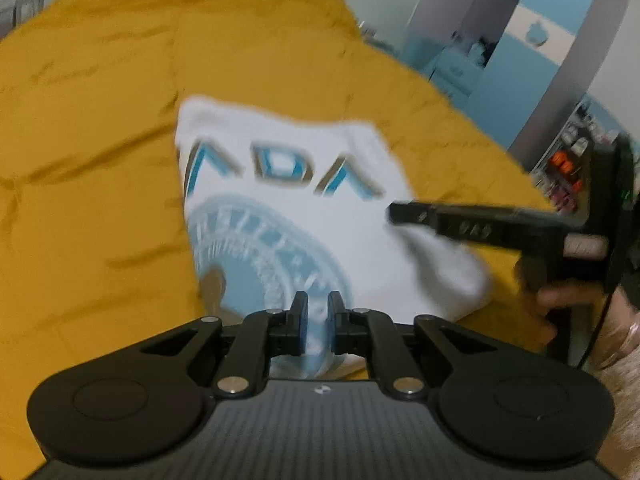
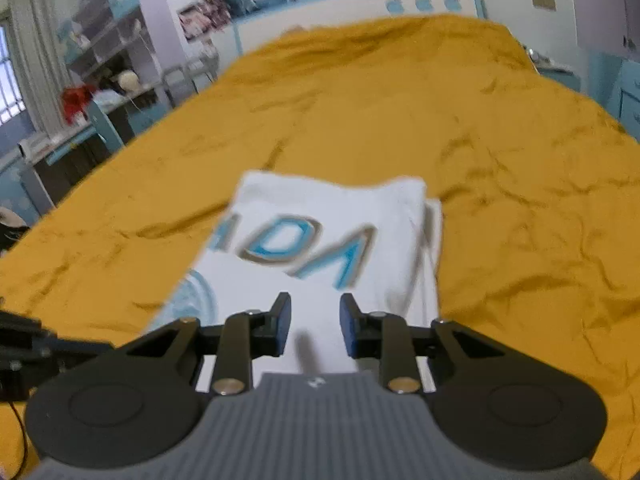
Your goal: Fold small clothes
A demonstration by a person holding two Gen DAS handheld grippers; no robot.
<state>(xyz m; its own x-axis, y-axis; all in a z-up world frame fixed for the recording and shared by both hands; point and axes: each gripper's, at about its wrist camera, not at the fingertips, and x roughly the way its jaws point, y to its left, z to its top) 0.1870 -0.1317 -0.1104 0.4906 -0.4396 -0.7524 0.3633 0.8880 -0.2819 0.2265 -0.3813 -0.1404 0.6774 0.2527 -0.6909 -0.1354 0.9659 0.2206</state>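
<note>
A folded white T-shirt (image 1: 316,216) with blue letters and a round blue print lies on the mustard bedspread (image 1: 92,160). My left gripper (image 1: 318,326) is at the shirt's near edge, its pads almost together with cloth in the narrow gap. In the right wrist view the same T-shirt (image 2: 320,216) lies just ahead, and my right gripper (image 2: 314,320) hovers over its near end, open, with nothing pressed between the pads. The right gripper (image 1: 396,214) also shows in the left wrist view, reaching in over the shirt's right side.
The bedspread (image 2: 500,208) stretches wide and wrinkled around the shirt. A white headboard (image 2: 360,12) closes the far end. A desk and shelves (image 2: 100,60) stand off the bed's left side. A person's hand (image 1: 560,300) holds the right gripper.
</note>
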